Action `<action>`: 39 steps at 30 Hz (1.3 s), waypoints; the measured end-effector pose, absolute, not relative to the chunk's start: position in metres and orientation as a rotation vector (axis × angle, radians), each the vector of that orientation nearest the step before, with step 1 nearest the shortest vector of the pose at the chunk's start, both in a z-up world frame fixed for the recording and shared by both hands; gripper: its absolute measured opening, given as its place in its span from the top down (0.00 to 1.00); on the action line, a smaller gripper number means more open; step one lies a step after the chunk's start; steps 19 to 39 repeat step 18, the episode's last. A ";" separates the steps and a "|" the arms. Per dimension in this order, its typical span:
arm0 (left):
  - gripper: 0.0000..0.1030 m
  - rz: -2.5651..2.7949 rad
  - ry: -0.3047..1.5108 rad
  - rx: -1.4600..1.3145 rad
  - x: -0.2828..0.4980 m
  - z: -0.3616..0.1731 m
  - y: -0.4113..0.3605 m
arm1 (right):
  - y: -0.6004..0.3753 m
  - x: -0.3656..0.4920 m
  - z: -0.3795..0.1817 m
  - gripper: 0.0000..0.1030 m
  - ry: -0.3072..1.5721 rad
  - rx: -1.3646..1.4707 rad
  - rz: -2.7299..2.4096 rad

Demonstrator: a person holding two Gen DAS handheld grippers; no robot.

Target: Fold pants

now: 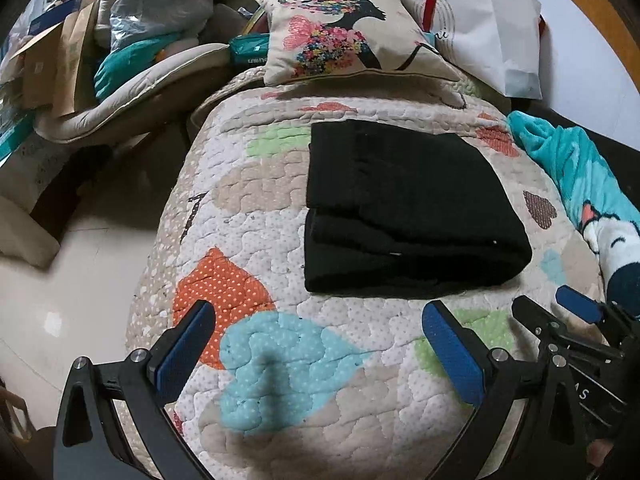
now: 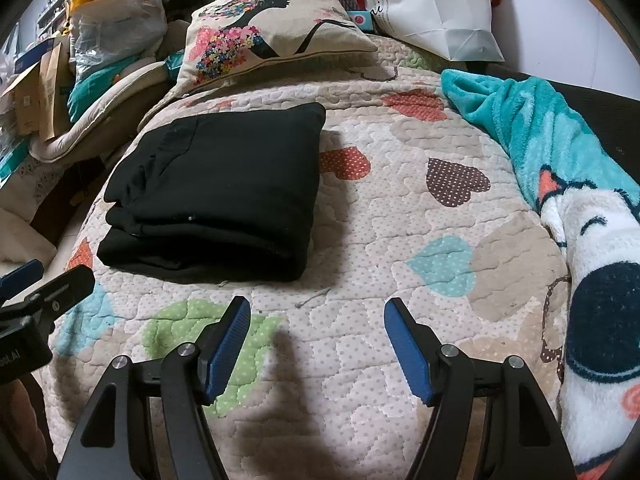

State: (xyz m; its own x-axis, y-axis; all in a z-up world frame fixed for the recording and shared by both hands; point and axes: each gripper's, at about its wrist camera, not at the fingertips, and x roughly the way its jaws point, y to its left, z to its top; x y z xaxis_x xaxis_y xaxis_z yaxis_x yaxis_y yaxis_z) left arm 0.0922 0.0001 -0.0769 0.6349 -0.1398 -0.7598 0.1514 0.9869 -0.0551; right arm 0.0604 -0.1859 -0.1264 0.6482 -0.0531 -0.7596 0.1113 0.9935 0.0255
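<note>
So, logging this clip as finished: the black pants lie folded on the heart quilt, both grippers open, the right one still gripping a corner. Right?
Not quite: the right gripper grips nothing. The right wrist view shows its jaws open over bare quilt, apart from the folded black pants. The left gripper is open too.

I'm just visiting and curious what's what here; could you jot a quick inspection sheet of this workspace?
Surface: quilt with heart patches, on a bed.
Job's things: black pants folded into a stack, lying flat.
Clutter: pillow, teal blanket, white bag.
Grippers: left hand-held gripper and right hand-held gripper both open, holding nothing, short of the pants.
Cables: nothing seen.
Surroundings: boxes and bags piled left of the bed.
</note>
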 end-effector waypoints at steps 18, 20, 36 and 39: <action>0.00 -0.215 0.950 -0.059 0.100 -0.090 0.001 | -0.182 0.062 -0.130 0.27 0.875 0.073 -0.066; 0.00 -0.215 0.950 -0.059 0.100 -0.090 0.001 | -0.182 0.062 -0.130 0.27 0.875 0.073 -0.066; 0.00 -0.215 0.950 -0.059 0.100 -0.090 0.001 | -0.182 0.062 -0.130 0.27 0.875 0.073 -0.066; 0.00 -0.215 0.950 -0.059 0.100 -0.090 0.001 | -0.182 0.062 -0.130 0.27 0.875 0.073 -0.066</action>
